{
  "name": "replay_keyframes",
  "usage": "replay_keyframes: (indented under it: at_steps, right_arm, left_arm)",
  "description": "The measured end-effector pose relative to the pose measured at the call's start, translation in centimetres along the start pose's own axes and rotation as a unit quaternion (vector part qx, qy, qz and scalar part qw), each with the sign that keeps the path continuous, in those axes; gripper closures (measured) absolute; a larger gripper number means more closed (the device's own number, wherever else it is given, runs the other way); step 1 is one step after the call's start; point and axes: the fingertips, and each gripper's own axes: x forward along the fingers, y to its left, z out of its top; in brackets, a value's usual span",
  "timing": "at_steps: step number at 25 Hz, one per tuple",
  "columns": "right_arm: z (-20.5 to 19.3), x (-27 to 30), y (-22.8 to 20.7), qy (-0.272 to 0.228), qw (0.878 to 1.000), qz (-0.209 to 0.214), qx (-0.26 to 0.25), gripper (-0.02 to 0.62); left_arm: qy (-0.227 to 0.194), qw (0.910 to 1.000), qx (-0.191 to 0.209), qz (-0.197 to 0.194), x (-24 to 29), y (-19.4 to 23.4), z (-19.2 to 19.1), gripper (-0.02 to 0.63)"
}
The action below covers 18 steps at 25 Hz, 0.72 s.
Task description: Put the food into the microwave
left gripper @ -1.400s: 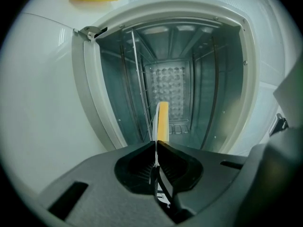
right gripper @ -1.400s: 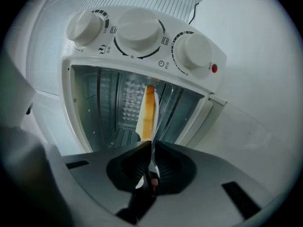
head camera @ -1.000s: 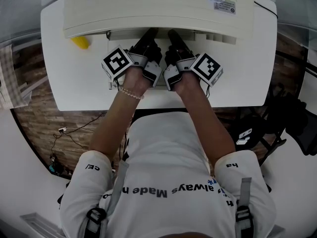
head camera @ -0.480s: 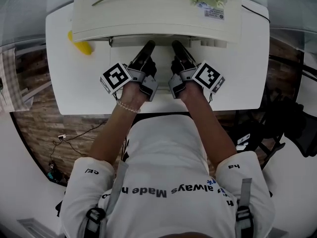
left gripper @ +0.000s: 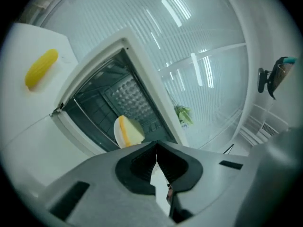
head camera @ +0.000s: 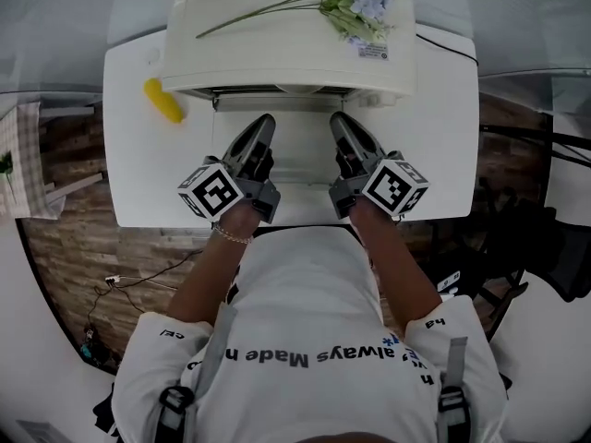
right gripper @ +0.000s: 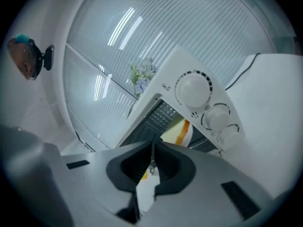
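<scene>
With the left gripper and right gripper both closed on nothing over the open door at centre frame, and the plate already lodged inside the microwave, the corn at upper left could be forgotten, or the door struck by a careless sweep

white table, microwave on it, yellow corn to L

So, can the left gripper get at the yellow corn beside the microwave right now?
Probably yes: the corn lies on bare table left of the microwave, with nothing between it and the left gripper, whose jaws are shut.
</scene>
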Motion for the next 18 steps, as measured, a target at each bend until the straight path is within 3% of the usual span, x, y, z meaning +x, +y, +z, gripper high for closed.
replay_keyframes:
  at_steps: [10,18]
  right_arm:
    - [3.3,-4.0,6.9,-0.019,0.99,0.027,-0.134,0.571]
    - [5.1,-7.5,12.3,-0.036,0.969,0.035,-0.243,0.571]
  left_arm:
    - [-0.033,0.9935,0.102,-0.038,-3.7,-7.6,2.6,0.594]
    - [-0.036,0.9748,0.214,-0.051,-6.4,-13.6,3.5,0.594]
